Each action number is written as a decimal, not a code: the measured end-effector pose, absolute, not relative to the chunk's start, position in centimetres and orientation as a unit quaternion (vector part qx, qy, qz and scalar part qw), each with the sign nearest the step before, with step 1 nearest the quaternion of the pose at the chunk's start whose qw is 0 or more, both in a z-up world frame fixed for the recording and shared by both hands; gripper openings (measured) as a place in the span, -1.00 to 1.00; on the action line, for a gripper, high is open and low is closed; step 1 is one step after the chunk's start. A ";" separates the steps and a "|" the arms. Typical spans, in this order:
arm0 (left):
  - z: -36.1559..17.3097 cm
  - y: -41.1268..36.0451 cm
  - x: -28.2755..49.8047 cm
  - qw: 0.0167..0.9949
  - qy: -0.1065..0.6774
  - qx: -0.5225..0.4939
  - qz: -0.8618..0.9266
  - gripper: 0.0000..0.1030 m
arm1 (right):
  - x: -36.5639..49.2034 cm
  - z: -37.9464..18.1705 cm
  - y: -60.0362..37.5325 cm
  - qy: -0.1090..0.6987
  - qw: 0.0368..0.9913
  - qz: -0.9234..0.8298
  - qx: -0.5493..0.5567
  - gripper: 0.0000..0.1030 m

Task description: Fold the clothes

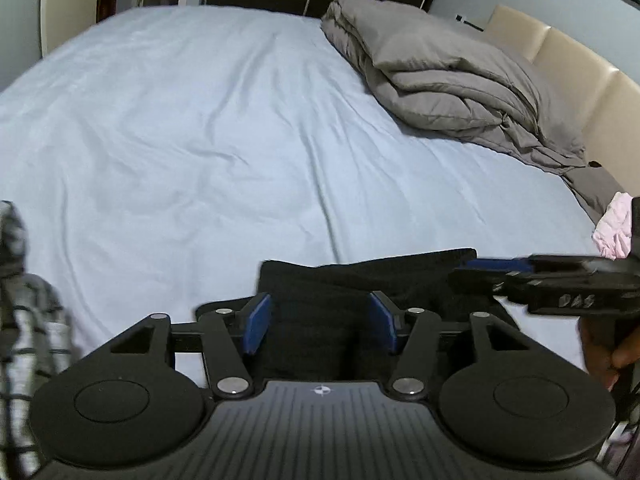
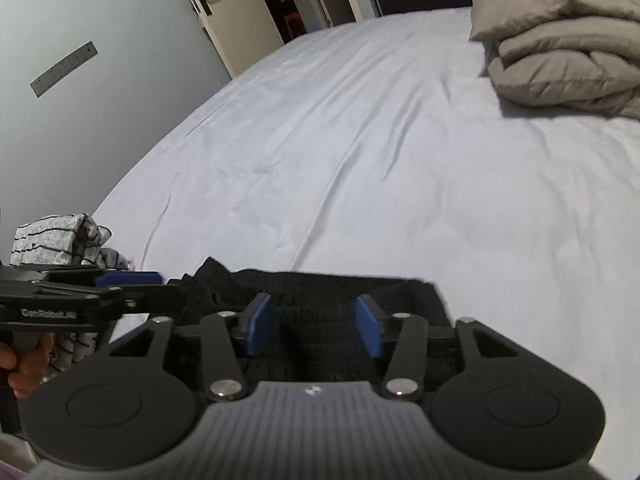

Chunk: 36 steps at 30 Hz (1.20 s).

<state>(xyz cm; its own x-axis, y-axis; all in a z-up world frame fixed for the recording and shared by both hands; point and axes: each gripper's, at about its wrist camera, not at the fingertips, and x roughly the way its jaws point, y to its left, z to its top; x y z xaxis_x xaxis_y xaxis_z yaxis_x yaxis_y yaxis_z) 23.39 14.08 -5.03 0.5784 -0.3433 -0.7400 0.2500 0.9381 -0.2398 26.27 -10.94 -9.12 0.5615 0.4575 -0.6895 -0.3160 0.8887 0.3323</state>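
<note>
A black garment [image 1: 360,280] lies bunched at the near edge of the light blue bed sheet [image 1: 200,140]; it also shows in the right wrist view [image 2: 320,292]. My left gripper [image 1: 320,320] is open, its blue pads either side of the black cloth. My right gripper [image 2: 314,326] is open too, astride the same garment a little to the right. Each gripper shows side-on in the other's view, the right one [image 1: 560,280] and the left one [image 2: 100,288].
A folded grey duvet [image 1: 440,72] lies at the far right by the beige headboard [image 1: 580,80]. A pink cloth [image 1: 612,228] lies at the right edge. Striped and checked clothes [image 2: 56,236] lie at the left, near the wall and the door [image 2: 224,8].
</note>
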 end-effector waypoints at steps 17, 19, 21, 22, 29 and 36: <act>-6.1 13.7 24.9 0.894 0.429 -0.061 -0.117 -0.86 | 27.2 -10.8 -12.2 0.417 0.883 0.190 0.099 -0.67; -5.8 13.9 25.1 0.898 0.422 -0.064 -0.106 -0.87 | 27.7 -11.0 -12.3 0.418 0.882 0.184 0.114 -0.68; -6.2 13.8 25.5 0.897 0.427 -0.060 -0.099 -0.87 | 28.0 -11.4 -12.1 0.421 0.881 0.181 0.116 -0.68; -6.5 13.6 25.7 0.895 0.432 -0.056 -0.095 -0.87 | 28.2 -11.6 -12.0 0.422 0.881 0.180 0.116 -0.67; -7.4 13.8 26.1 0.890 0.444 -0.059 -0.081 -0.76 | 28.4 -12.1 -11.5 0.427 0.882 0.171 0.105 -0.34; -5.1 14.9 24.3 0.905 0.415 -0.063 -0.066 0.07 | 27.2 -10.5 -13.4 0.418 0.888 0.162 0.105 0.20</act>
